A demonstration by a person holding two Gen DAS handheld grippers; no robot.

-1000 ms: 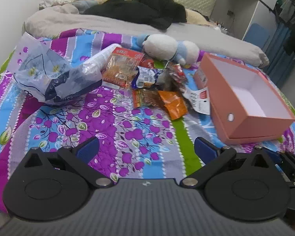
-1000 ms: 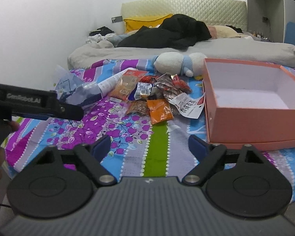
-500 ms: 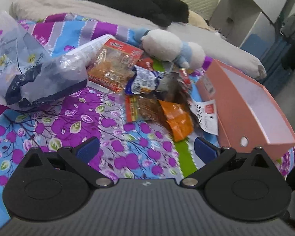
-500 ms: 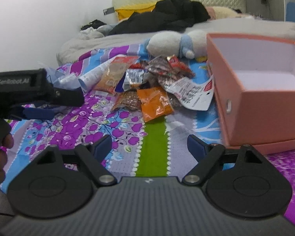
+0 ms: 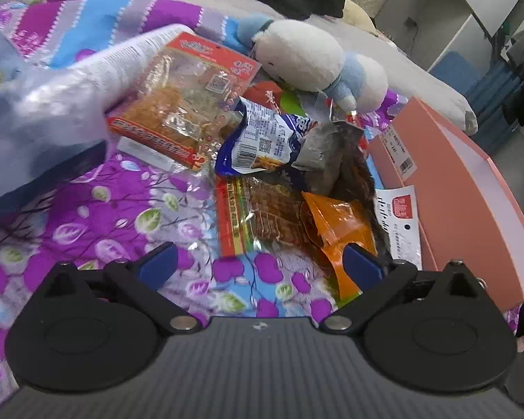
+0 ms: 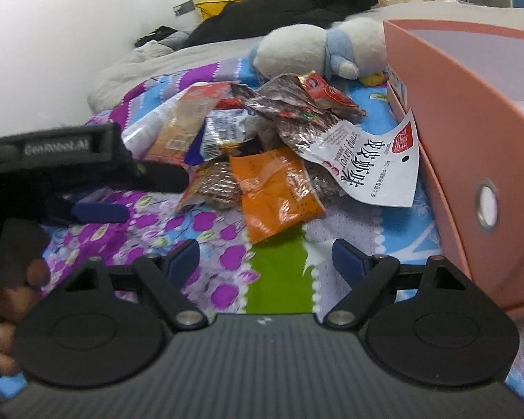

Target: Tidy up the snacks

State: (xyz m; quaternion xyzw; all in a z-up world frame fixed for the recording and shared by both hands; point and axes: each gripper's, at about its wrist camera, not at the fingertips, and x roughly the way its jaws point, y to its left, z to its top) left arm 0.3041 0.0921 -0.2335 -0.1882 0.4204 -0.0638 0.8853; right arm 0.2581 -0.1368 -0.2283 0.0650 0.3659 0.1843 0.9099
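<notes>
Left wrist view: left gripper spread and empty, over snack packets heaped beside the pink box. Overlapping packets could make it drag neighbours; right gripper likewise spread.

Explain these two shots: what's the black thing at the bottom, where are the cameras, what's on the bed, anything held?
No robot here: a person holds a pair of hand-held tongs in each hand, with a fisheye camera on each looking forward along its two fingers. The black shape at the bottom of each picture is the tool itself, with blue-tipped fingers.

The left tongs and the right tongs both stand open with nothing between them. The right view also catches the other tool at its left edge.

On the flowered bedspread lies a pile of snack packets, among them an orange packet and a white shrimp-flavour packet. Behind it sits a plush toy; to the right stands an open pink box.
</notes>
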